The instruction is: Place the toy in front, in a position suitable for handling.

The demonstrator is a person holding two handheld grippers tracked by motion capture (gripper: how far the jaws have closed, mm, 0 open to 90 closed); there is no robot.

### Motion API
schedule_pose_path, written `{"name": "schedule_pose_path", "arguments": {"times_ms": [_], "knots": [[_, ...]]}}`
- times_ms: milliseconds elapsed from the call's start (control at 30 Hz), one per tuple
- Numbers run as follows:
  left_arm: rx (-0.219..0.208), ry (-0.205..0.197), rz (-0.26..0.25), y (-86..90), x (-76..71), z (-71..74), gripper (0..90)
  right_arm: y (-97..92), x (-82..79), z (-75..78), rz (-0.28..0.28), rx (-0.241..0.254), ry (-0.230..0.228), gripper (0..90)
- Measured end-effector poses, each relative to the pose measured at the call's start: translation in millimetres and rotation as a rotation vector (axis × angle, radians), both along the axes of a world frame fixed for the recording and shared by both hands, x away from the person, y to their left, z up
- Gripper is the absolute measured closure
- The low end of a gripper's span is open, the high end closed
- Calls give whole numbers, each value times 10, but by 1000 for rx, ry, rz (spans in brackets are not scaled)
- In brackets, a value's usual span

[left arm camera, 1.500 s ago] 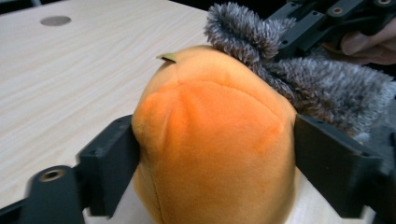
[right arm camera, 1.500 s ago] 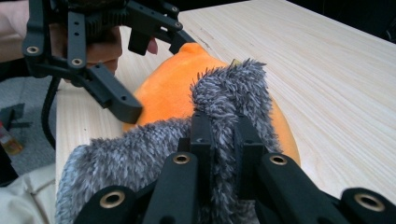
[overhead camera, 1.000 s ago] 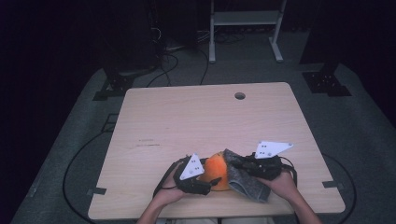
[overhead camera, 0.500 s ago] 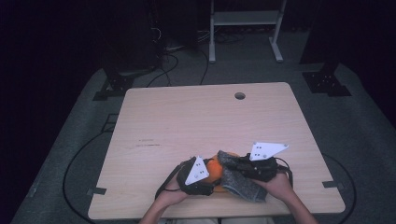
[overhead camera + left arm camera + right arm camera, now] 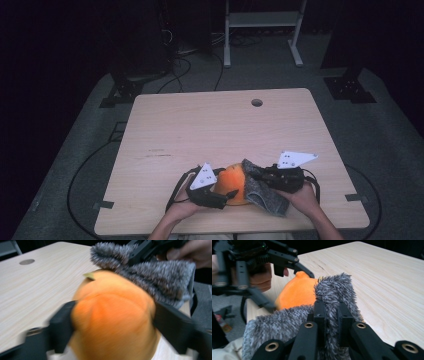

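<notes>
An orange plush ball (image 5: 231, 181) with a small stem lies near the table's (image 5: 215, 125) front edge. My left gripper (image 5: 220, 192) has its two jaws against opposite sides of the orange ball (image 5: 112, 315). They have just been opening, and the ball still fills the gap between them (image 5: 112, 325). My right gripper (image 5: 260, 176) is shut on a grey fuzzy fabric piece (image 5: 264, 196). In the right gripper view the jaws (image 5: 332, 312) pinch a fold of this grey fabric (image 5: 337, 287), which leans on the orange ball (image 5: 297, 292). The left gripper (image 5: 289, 290) stands behind the ball.
Both hands work close to the table's front edge. A round cable hole (image 5: 256, 102) lies at the far side of the tabletop. Black cables (image 5: 82, 170) run over the grey floor on the left, and a white stand (image 5: 260, 20) is at the back.
Both hands have shifted only slightly. The grey fabric stays pressed against the right side of the orange ball, and the left jaws remain around the ball.
</notes>
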State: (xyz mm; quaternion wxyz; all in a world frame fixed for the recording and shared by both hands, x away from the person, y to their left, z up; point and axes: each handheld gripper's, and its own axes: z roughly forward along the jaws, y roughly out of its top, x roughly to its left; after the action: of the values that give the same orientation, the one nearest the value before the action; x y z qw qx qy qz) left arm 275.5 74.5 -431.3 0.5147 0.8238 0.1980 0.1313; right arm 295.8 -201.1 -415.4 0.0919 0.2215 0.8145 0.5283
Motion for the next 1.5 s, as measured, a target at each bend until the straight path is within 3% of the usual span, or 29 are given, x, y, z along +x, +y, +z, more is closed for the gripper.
{"name": "schedule_pose_path", "arguments": {"times_ms": [67, 133, 300, 433, 533, 667, 833, 933, 1000, 1033, 1133, 1267, 1333, 1400, 1467, 1500], "knots": [[60, -32, 25, -59, -6, 6, 128, 79, -41, 29, 12, -13, -29, 806], [46, -31, 17, -2, 10, -2, 177, 110, -55, 39, 11, -30, -46, 806], [62, -37, -4, 112, 21, -49, 268, 53, 1, -6, 11, -3, -3, 806], [44, -18, -9, 126, 42, -38, 255, 6, 19, -33, -12, -15, 9, 806], [18, 6, 23, 50, 72, 5, 155, 51, -10, -24, -26, -7, -10, 806], [29, -5, 12, 129, 74, -25, 226, 111, -24, 9, -9, -6, -23, 806], [55, 17, 3, 241, 102, -40, 275, 27, 34, -56, -52, 1, 13, 806], [35, 38, -6, 230, 98, -17, 263, -8, 63, -91, -55, 11, 46, 806], [10, 53, 5, 165, 98, 47, 181, 5, 33, -87, -59, 5, 26, 806], [18, 50, 20, 139, 107, 60, 157, 33, 2, -73, -57, -5, -4, 806], [23, 34, 16, 186, 116, 16, 199, 87, -39, -42, -37, -2, -37, 806], [47, 19, 12, 271, 96, -20, 257, 53, 11, -97, -38, 13, 11, 806], [37, 29, 16, 269, 105, -31, 256, 30, 40, -146, -90, -13, 23, 806], [38, 24, 10, 276, 103, -36, 255, -27, 84, -192, -123, -24, 65, 806], [35, 19, 2, 302, 99, -47, 252, -90, 113, -211, -174, -68, 77, 806], [31, 22, -1, 317, 99, -54, 250, -122, 120, -218, -178, -63, 89, 806]]}}
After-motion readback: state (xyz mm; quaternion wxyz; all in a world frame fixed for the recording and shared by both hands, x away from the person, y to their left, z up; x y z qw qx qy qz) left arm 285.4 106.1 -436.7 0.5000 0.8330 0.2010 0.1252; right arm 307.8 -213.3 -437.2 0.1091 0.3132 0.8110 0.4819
